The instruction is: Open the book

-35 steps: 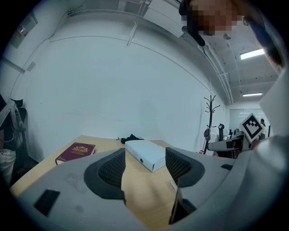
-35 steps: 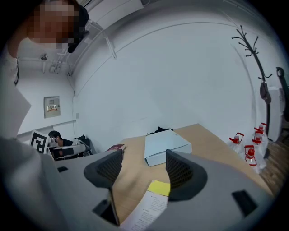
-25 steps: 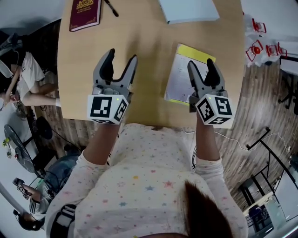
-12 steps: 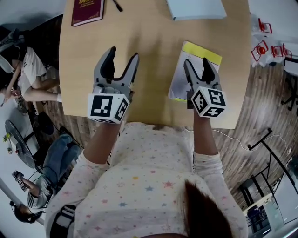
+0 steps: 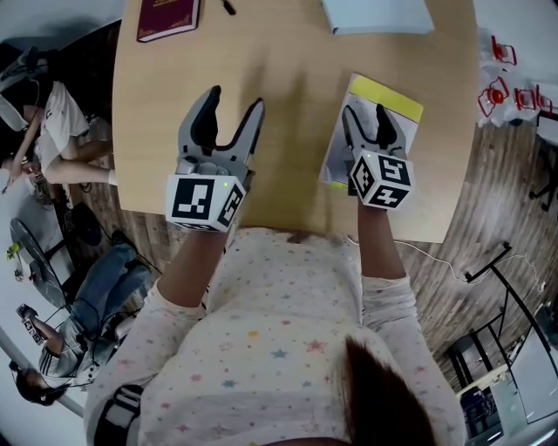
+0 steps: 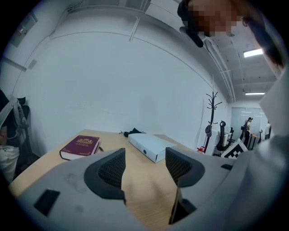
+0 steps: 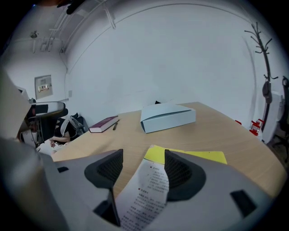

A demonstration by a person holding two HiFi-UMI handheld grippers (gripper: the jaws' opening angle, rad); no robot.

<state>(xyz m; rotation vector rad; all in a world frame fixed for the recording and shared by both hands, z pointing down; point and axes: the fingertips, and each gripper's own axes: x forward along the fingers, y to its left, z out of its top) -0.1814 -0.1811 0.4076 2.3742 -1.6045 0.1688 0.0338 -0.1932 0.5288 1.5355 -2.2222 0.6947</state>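
Note:
A thin book (image 5: 338,153) with a white printed front and a yellow band (image 5: 394,94) along its far edge lies closed on the right of the wooden table (image 5: 288,78). My right gripper (image 5: 366,118) hovers over its near half, open; in the right gripper view the printed front (image 7: 151,187) shows between and below the jaws, with the yellow band (image 7: 201,156) beyond. I cannot tell whether the fingers touch the paper. My left gripper (image 5: 233,109) stands open over bare table to the left, with nothing between its pads (image 6: 113,169).
A maroon hardback (image 5: 166,17) with a pen (image 5: 228,7) beside it lies at the far left, and a white box (image 5: 379,13) at the far middle. The table's near edge (image 5: 288,233) is just behind the grippers. People sit on the floor at the left.
My right gripper has moved forward and a little left over the book, and its marker cube has turned. The left gripper has hardly moved.

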